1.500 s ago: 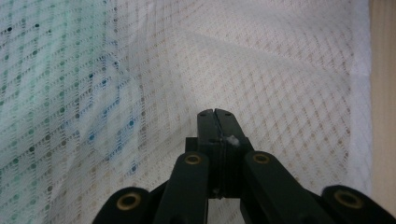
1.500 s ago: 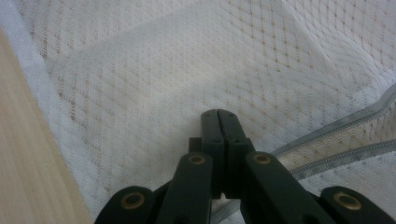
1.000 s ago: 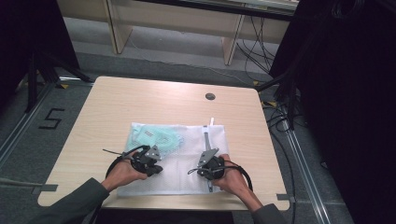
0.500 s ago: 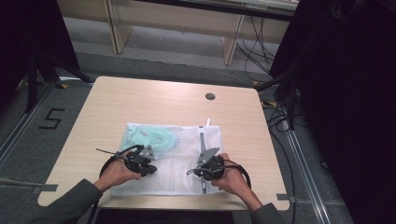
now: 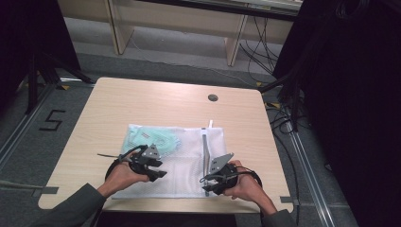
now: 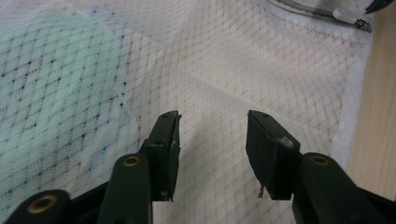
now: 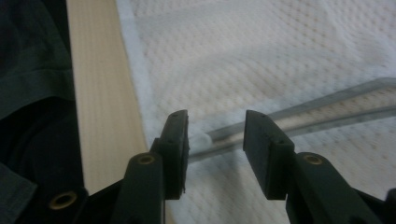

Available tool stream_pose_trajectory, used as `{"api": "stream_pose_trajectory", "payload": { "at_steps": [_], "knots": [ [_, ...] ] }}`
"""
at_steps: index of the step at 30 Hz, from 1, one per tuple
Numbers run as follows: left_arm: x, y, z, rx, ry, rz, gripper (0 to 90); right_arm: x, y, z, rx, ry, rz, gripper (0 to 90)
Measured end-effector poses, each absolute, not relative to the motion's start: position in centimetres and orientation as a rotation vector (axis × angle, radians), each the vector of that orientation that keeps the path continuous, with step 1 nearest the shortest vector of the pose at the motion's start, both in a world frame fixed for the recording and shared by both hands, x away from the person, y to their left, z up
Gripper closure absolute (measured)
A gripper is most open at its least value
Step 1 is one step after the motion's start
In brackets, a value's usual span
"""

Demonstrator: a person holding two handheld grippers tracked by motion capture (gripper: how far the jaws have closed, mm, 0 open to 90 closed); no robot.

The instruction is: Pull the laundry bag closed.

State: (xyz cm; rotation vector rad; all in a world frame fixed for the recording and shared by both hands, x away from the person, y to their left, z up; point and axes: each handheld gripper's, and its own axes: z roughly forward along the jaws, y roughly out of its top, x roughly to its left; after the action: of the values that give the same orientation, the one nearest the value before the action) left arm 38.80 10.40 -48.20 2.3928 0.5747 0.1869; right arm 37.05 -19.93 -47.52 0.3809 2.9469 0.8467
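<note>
A white mesh bag [image 5: 184,156] lies flat on the wooden table [image 5: 142,104], with a mint green garment [image 5: 151,139] inside its left half. A grey zipper strip [image 5: 204,149] runs along its right side. My left gripper [image 5: 158,174] is over the bag's near left part. In the left gripper view its jaws [image 6: 212,119] stand open above the mesh [image 6: 261,70], having just been opening, with nothing gripped. My right gripper [image 5: 206,182] is at the zipper's near end. Its jaws [image 7: 215,116] have also just been opening and stand open, the zipper strip [image 7: 317,109] passing between them untouched.
A round cable hole [image 5: 213,98] sits at the table's far right. The table's near edge [image 7: 98,93] runs right beside the bag's hem, with a dark sleeve [image 7: 32,70] past it. Black stands and cables surround the table on the floor.
The right hand has shifted slightly to the right along the bag's near edge. The left hand and the bag have stayed in place.
</note>
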Motion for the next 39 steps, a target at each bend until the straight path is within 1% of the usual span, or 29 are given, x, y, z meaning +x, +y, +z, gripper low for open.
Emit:
{"api": "stream_pose_trajectory", "payload": {
  "at_steps": [1,2,3,4,5,7,8,11,12,13,15,19,22,23,24,26,27,28,29,30,32,34,35,38,39],
  "knots": [
    [38.7,10.2,-48.2,2.395,0.573,0.197,53.7,37.0,-19.9,-47.5,0.381,2.947,0.847,57.4],
    [38.6,10.1,-48.2,2.399,0.572,0.195,49.9,36.9,-19.7,-47.8,0.37,2.963,0.842,55.7],
    [38.5,9.9,-48.1,2.405,0.568,0.194,49.9,36.9,-19.7,-47.8,0.37,2.963,0.842,55.7],
    [38.4,9.8,-48.2,2.4,0.581,0.19,48.0,36.9,-19.6,-47.9,0.364,2.973,0.835,54.7],
    [38.4,9.7,-48.2,2.412,0.559,0.199,46.5,36.9,-19.6,-48.0,0.358,2.979,0.835,53.7],
    [38.4,9.6,-48.3,2.406,0.581,0.188,45.5,36.9,-19.6,-48.1,0.362,2.986,0.83,52.8],
    [38.5,9.7,-48.3,2.414,0.563,0.196,43.9,37.0,-19.6,-48.4,0.357,2.999,0.832,51.6],
    [38.5,9.8,-48.4,2.419,0.577,0.217,43.2,37.0,-19.6,-48.6,0.358,3.018,0.823,50.0],
    [38.5,9.8,-48.5,2.401,0.605,0.209,42.9,37.0,-19.5,-48.7,0.351,3.027,0.831,50.1],
    [38.7,9.8,-48.4,2.41,0.585,0.215,42.9,37.0,-19.5,-48.7,0.351,3.027,0.831,50.1],
    [38.7,9.9,-48.4,2.412,0.581,0.217,41.9,36.9,-19.4,-48.6,0.323,3.045,0.834,53.0],
    [38.6,9.8,-48.6,2.414,0.598,0.209,40.2,36.8,-19.4,-48.5,0.306,3.053,0.829,55.3],
    [38.7,9.9,-48.6,2.421,0.589,0.216,40.1,36.8,-19.6,-48.2,0.281,3.051,0.828,59.9],
    [38.7,9.8,-48.7,2.407,0.595,0.222,39.5,36.7,-19.7,-48.2,0.258,3.053,0.828,63.1],
    [38.6,9.8,-48.8,2.381,0.628,0.211,39.5,36.7,-19.7,-48.2,0.258,3.053,0.828,63.1],
    [38.8,10.0,-48.6,2.418,0.596,0.229,38.5,36.6,-19.6,-48.1,0.228,3.08,0.824,66.3],
    [38.8,10.0,-48.7,2.411,0.606,0.227,38.5,36.6,-19.6,-48.1,0.228,3.08,0.824,66.3],
    [38.6,9.8,-48.9,2.355,0.658,0.215,38.5,36.5,-19.6,-48.1,0.224,3.078,0.821,66.8],
    [38.6,9.8,-48.9,2.362,0.654,0.215,38.5,36.4,-19.6,-48.1,0.221,3.092,0.814,67.8],
    [38.8,10.0,-48.7,2.41,0.612,0.219,38.5,36.4,-19.6,-48.1,0.21,3.084,0.815,68.9],
    [38.6,9.8,-48.9,2.359,0.656,0.213,38.5,36.3,-19.7,-48.0,0.202,3.086,0.818,71.1],
    [38.7,9.9,-48.9,2.372,0.642,0.218,38.5,36.3,-19.8,-47.9,0.185,3.09,0.818,73.1],
    [38.9,10.1,-48.7,2.414,0.597,0.235,38.5,36.3,-19.8,-47.9,0.184,3.086,0.817,74.2],
    [38.7,9.8,-48.9,2.364,0.645,0.232,38.0,36.2,-19.9,-47.9,0.202,3.095,0.814,78.6],
    [38.7,9.8,-48.9,2.363,0.645,0.233,38.0,36.2,-20.0,-47.8,0.206,3.09,0.818,81.4]
  ]
}}
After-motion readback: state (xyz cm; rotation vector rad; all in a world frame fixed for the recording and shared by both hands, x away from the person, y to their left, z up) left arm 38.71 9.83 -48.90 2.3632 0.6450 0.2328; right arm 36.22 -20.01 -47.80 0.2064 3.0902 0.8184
